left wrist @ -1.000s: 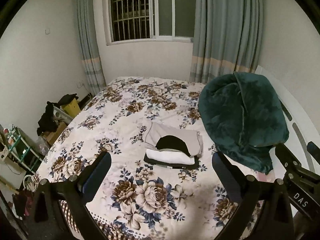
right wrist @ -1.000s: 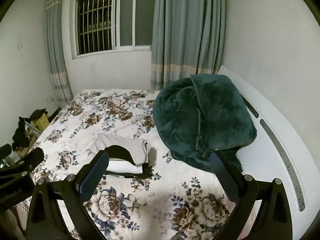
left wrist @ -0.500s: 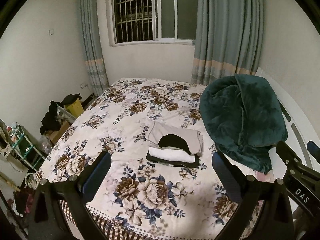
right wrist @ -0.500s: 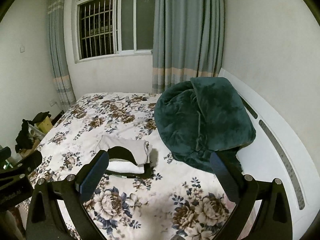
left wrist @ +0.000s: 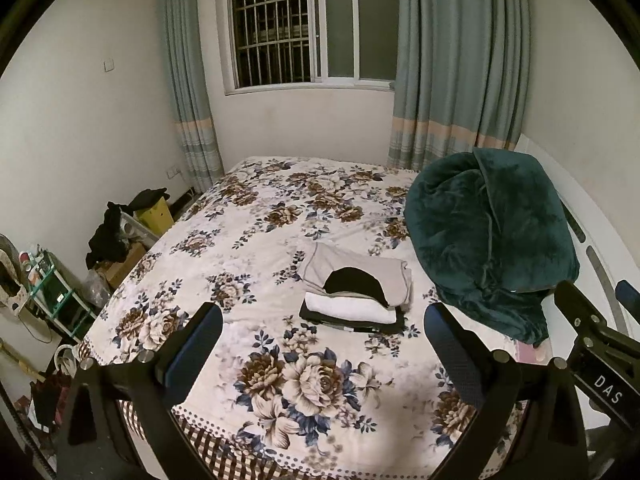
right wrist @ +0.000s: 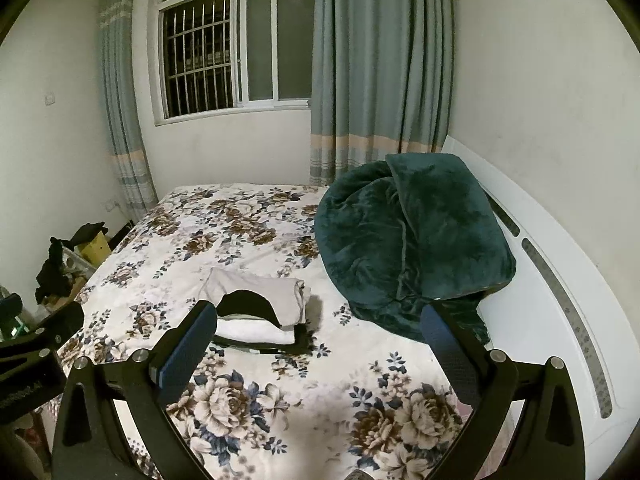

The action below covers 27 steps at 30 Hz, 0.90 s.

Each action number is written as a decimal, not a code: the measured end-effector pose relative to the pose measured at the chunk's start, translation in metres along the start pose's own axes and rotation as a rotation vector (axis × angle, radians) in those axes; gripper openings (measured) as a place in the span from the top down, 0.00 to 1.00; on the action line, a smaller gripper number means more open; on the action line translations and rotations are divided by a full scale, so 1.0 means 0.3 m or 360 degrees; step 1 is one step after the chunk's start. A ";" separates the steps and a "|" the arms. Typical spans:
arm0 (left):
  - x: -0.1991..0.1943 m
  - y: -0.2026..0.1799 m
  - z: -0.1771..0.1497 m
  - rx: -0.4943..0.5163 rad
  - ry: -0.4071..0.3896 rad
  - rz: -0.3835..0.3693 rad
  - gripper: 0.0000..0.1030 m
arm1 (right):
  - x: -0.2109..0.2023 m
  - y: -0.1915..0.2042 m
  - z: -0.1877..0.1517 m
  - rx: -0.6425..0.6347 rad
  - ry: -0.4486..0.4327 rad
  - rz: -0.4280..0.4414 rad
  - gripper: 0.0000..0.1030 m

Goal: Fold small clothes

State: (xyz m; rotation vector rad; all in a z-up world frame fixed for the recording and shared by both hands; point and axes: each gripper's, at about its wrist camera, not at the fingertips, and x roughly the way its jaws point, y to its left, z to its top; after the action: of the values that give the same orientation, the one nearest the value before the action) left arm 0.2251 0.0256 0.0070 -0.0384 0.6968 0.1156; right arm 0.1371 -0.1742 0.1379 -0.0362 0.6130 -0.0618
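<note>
While spread, both tools [left wrist: 323, 334] [right wrist: 316, 334] hover level.

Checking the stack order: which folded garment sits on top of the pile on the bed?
The beige garment with the black collar lining tops the stack; the white piece lies under it, and the black piece is at the bottom.

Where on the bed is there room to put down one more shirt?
Free: the wide floral bed stretch between the folded stack and the window, and the strip between the stack and the near edge. Crowded: the right side, where the green blanket heaps close beside the stack.
</note>
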 end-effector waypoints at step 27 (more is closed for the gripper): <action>-0.028 0.023 -0.013 -0.0017 -0.0009 0.0004 0.00 | -0.013 0.041 -0.007 -0.0013 0.0003 0.0042 0.00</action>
State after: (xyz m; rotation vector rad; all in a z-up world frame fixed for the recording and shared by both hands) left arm 0.2152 0.0314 0.0093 -0.0473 0.6905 0.1221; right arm 0.1333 -0.1617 0.1378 -0.0362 0.6153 -0.0337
